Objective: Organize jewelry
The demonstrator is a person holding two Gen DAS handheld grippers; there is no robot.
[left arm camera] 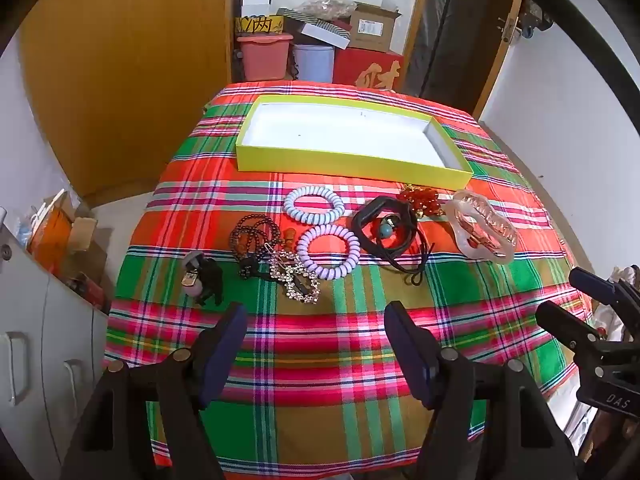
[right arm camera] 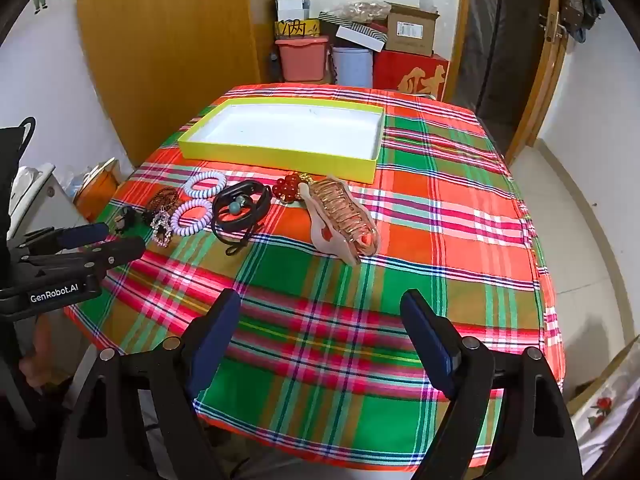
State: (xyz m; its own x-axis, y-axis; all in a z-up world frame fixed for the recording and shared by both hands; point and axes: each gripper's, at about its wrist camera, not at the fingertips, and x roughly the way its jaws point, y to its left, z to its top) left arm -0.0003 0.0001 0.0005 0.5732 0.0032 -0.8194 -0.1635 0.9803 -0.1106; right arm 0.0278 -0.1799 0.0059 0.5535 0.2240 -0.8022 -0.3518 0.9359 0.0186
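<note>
From the left tool's camera: the left tool (left arm camera: pixel 316 316) hovers over the near edge of the desk (left arm camera: pixel 328 364), its two dark padded fingers spread wide with nothing between them. Nothing has gone into the box (left arm camera: pixel 352 160) yet, so the sorting looks to be at its very start. The shallow yellow cardboard box, white inside, sits toward the far edge. The jewelry lies in a loose row between box and tools: two ribbed spiral hair ties (left arm camera: pixel 315 204), a heap of dark beads (left arm camera: pixel 254 236), a glittering rhinestone clip (left arm camera: pixel 294 276), a black cord with a turquoise bead (left arm camera: pixel 386 224), a cluster of red beads (left arm camera: pixel 420 196) and a translucent pink claw clip (left arm camera: pixel 484 228) toward the right edge. The checked cloth is bright and flat.

From the right tool's camera: the right tool (right arm camera: pixel 320 322) is likewise spread apart and empty, near the front edge. The claw clip (right arm camera: pixel 344 220) lies nearest ahead, glossy and toothed, just short of the box (right arm camera: pixel 280 152). The likely next move is a reach forward and a firm pinch across the clip's hard spine; the beads and cord would sag and need gathering.
</note>
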